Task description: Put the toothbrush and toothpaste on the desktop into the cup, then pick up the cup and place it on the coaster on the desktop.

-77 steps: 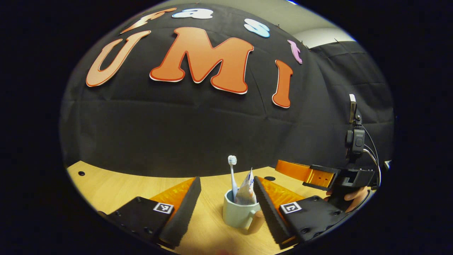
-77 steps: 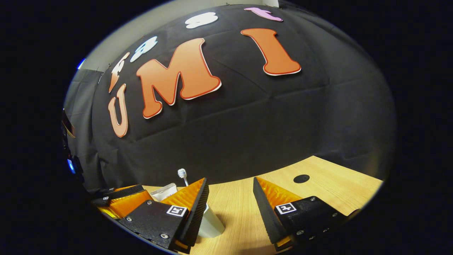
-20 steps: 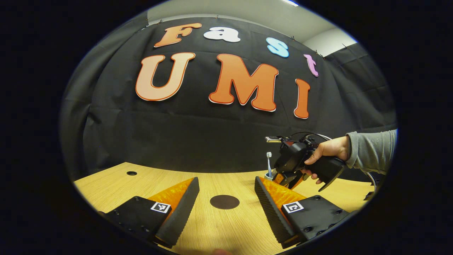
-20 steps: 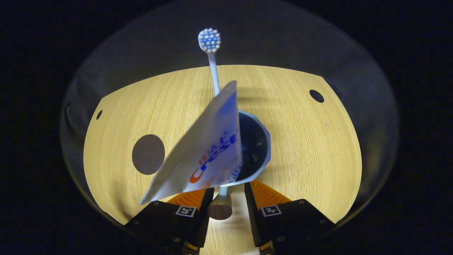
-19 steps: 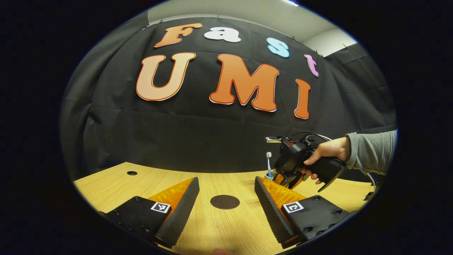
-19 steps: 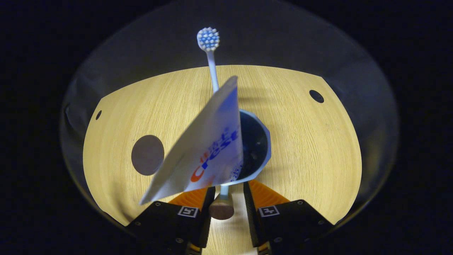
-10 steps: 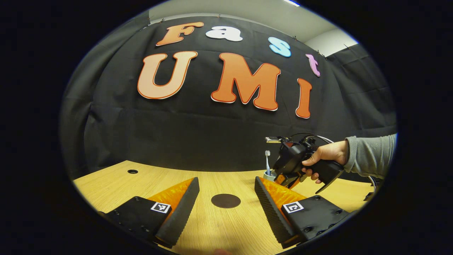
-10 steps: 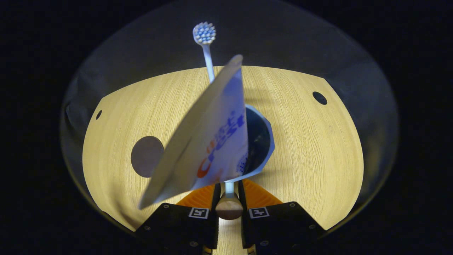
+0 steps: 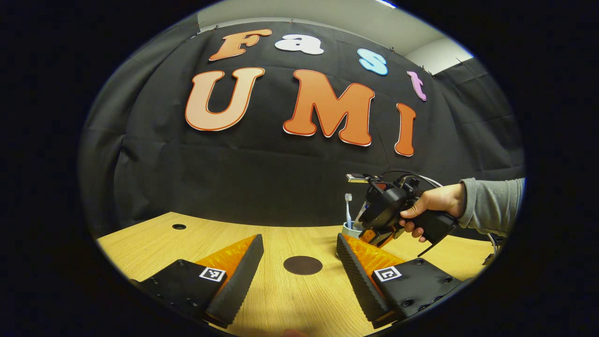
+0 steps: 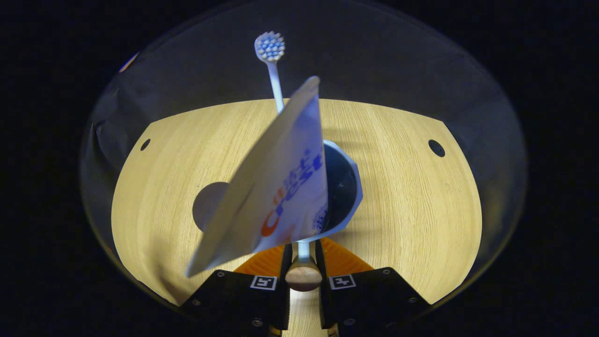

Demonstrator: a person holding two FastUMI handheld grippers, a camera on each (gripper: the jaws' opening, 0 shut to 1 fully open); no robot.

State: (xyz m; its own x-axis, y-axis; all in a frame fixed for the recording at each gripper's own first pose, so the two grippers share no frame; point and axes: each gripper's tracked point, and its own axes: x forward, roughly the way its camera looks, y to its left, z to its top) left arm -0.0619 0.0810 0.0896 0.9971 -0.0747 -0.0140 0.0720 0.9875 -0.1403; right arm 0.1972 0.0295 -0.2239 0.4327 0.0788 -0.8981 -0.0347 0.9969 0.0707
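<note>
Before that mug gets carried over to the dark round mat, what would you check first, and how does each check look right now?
1. Toothbrush in the cup: ok.
2. Toothpaste in the cup: ok, though it leans far over the rim.
3. Right gripper closed on the cup's handle: ok.
4. Coaster free of clutter: ok.
5. Left gripper out of the way: not ok, its open fingers flank the coaster.
6. Cup lifted off the desktop: cannot tell.

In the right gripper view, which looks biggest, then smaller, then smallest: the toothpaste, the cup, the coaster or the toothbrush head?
1. Toothpaste: it looks biggest, but it is nearest the camera, which inflates it.
2. Cup: only part of its rim and inside shows.
3. Coaster: partly hidden behind the toothpaste, so ranking it against the cup is unsure.
4. Toothbrush head.
</note>
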